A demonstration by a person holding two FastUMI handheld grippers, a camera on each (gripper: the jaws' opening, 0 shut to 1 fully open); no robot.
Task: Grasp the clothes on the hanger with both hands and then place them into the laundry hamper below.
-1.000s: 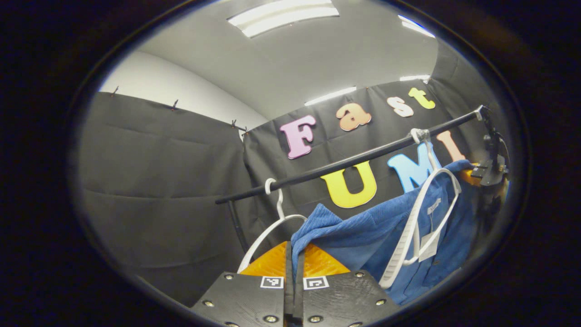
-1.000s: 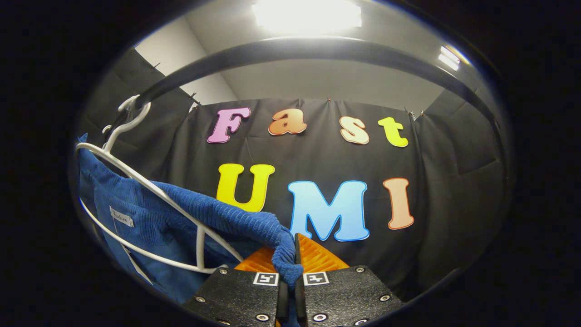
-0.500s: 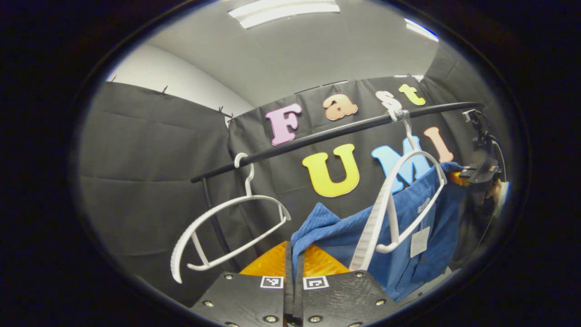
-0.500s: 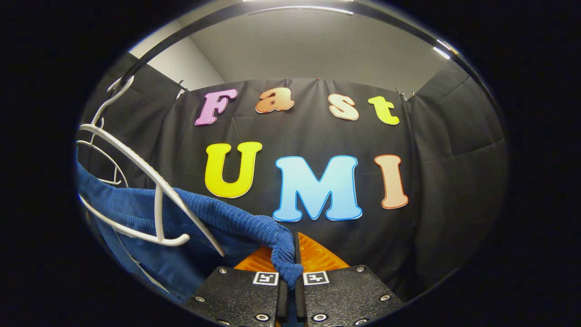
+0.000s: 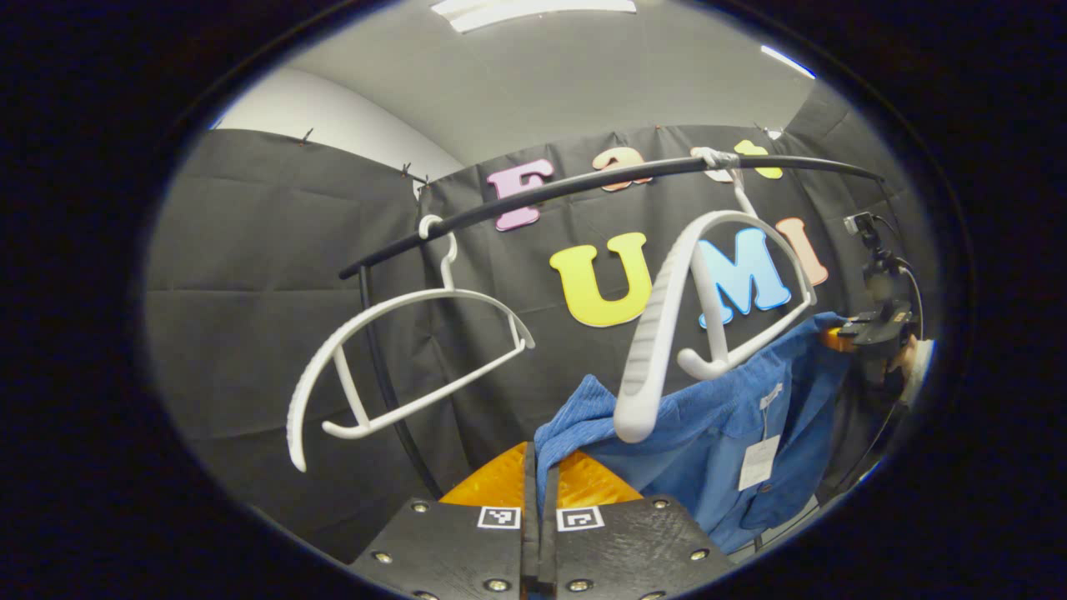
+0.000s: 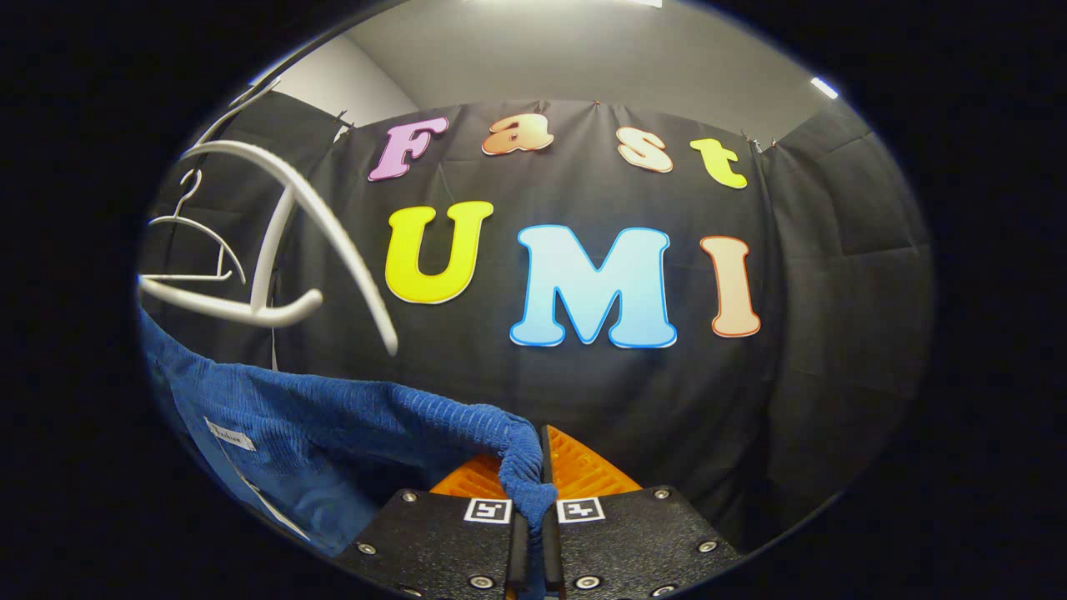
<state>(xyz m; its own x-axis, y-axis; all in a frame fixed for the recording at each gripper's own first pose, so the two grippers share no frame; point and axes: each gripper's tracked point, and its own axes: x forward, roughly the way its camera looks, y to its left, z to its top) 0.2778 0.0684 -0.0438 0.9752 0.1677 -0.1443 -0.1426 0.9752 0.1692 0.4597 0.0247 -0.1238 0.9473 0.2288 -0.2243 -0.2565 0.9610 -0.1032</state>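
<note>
— Status of the grip?
— Left gripper [image 5: 539, 475] and right gripper [image 6: 531, 479] each clenched on the blue shirt [image 5: 717, 425], which hangs just below its white hanger [image 5: 708, 308].
— Recommendation?
— Lower both ends level — hamper not sighted, so locate it before release.

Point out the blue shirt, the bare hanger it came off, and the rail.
blue shirt [image 5: 708, 450], left gripper view, on its front panel.
bare hanger [image 5: 658, 333], left gripper view, on its near arm.
rail [image 5: 583, 185], left gripper view, mid-span.
</note>
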